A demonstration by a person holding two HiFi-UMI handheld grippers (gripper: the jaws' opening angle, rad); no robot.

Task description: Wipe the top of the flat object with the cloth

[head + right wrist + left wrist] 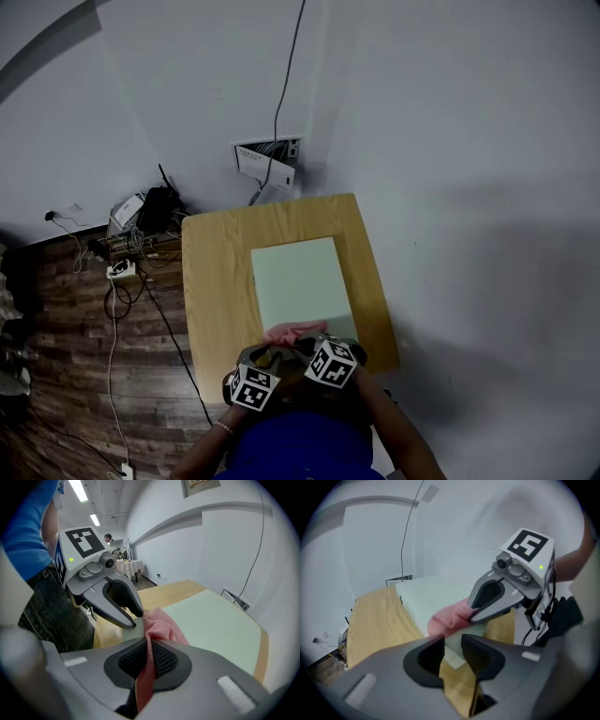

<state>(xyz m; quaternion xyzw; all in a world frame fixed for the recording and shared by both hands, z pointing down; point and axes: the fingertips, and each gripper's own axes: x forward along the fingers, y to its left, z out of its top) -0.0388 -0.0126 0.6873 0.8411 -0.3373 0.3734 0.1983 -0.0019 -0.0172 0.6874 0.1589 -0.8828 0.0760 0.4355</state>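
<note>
White walls meet a dark plank floor strewn with cables, and in the head view a light wooden desk (216,281) carries a flat, pale green rectangular board (300,281). A soft pink cloth (292,332) lies bunched at the board's near edge, with the left gripper (262,354) and right gripper (305,342) close together just behind it. In the left gripper view, the left gripper (452,644) stands narrowly parted with nothing in it, above the board's corner and the grained wood. In the right gripper view, the right gripper (149,644) is clamped on the mesh-textured cloth (161,625), which spills onto the smooth board (215,620).
</note>
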